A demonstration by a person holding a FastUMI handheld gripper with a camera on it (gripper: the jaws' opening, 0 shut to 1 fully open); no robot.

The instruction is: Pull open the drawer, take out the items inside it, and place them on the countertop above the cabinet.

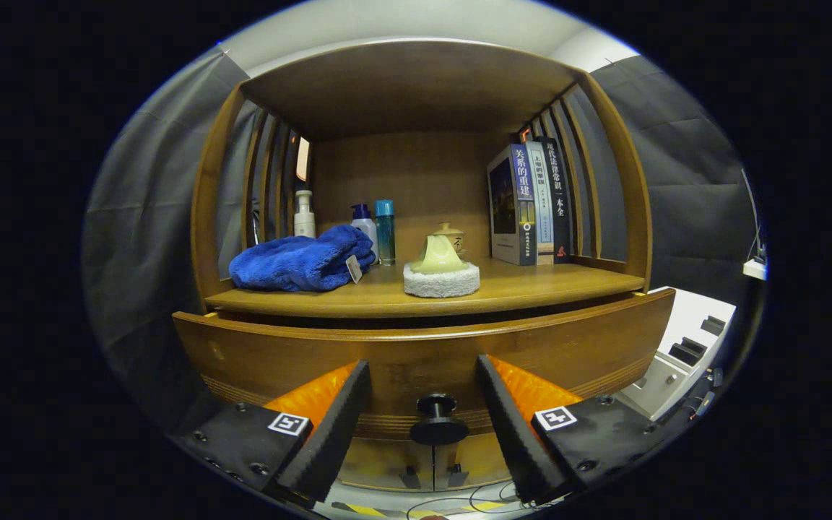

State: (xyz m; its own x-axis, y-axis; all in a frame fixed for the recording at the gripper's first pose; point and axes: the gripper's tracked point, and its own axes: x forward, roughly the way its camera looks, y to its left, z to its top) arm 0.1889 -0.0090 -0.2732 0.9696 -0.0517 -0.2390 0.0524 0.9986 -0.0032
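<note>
Drawer: the curved brown wooden drawer front point(423, 354) stands slightly proud of the cabinet, a dark gap showing along its top at 12 o'clock from the knob; its inside is hidden, so I cannot tell what it holds.
Knob: a small round black knob point(436, 419) sits low on the front, between the fingers and touching neither.
Gripper: the gripper point(423, 433) is spread wide, holding nothing; its fingers flank the knob at 9 and 3 o'clock, likely lined up to close on it.
Countertop: the brown wooden countertop point(531, 289) above the drawer carries a crumpled blue towel point(300, 261) at 11 o'clock from the knob and a pale yellow-handled scrubber on a white pad point(441, 273) at 12 o'clock.
Behind: plastic bottles point(376, 227) and upright books point(531, 202) stand at the back, out of the way.
Stage: the scene fits a drawer just being pulled, or one emptied onto the countertop and nearly closed again.
</note>
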